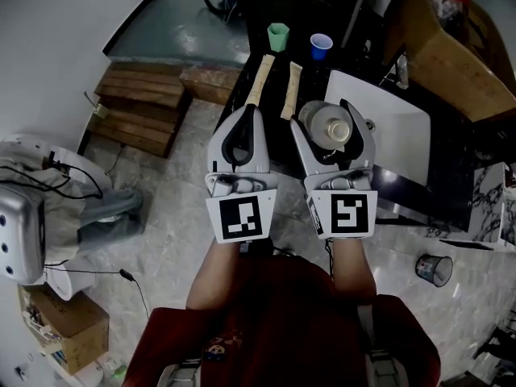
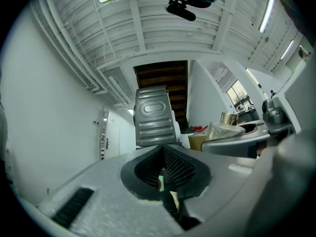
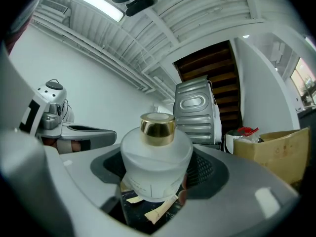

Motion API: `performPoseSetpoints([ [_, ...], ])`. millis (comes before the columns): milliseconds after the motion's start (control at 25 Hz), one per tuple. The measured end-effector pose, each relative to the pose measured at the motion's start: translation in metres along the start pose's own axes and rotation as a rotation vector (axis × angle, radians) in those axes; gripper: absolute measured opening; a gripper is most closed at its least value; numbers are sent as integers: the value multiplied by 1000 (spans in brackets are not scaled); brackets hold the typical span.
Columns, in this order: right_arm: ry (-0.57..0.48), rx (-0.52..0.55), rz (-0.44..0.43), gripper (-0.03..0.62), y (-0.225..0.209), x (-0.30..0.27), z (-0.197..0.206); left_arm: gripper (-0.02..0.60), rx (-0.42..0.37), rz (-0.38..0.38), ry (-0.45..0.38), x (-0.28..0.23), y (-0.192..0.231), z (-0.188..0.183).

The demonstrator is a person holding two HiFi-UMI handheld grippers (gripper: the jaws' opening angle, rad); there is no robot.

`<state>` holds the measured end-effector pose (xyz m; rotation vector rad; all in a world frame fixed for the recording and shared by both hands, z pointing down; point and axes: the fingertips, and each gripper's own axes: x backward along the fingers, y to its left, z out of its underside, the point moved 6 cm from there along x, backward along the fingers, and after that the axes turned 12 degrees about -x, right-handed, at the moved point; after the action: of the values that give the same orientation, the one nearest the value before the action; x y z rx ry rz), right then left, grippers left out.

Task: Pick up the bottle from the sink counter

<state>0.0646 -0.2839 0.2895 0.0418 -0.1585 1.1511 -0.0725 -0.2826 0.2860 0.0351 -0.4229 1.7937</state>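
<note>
A squat frosted-white bottle [image 1: 330, 126] with a gold cap sits between the jaws of my right gripper [image 1: 326, 119], lifted above the black counter [image 1: 278, 147] beside the white sink [image 1: 399, 123]. In the right gripper view the bottle [image 3: 157, 157] stands upright and fills the gap of the right gripper [image 3: 157, 184], whose pads press on both its sides. My left gripper [image 1: 251, 113] hangs alongside at the same height, jaws together with nothing in them. In the left gripper view its dark pads meet at the left gripper [image 2: 165, 179], with only a thin slit between them.
On the counter lie two long tan packets [image 1: 260, 79] [image 1: 291, 89], a green cup [image 1: 278, 36] and a blue cup [image 1: 321, 45]. A faucet [image 1: 401, 71] stands behind the sink. A cardboard box [image 1: 451, 59] is at far right, wooden boards [image 1: 137, 103] on the floor at left, and a clear cup [image 1: 435, 269] on the floor.
</note>
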Motion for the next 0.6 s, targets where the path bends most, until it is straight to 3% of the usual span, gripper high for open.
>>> performPoseSetpoints([
  [360,-72,29,8,336,1,3,-5,3,-10,-39,-50,9,1,0],
  [600,-97,33,10,336,-1,3,-5,3,-20,-17,-76,9,-3,1],
])
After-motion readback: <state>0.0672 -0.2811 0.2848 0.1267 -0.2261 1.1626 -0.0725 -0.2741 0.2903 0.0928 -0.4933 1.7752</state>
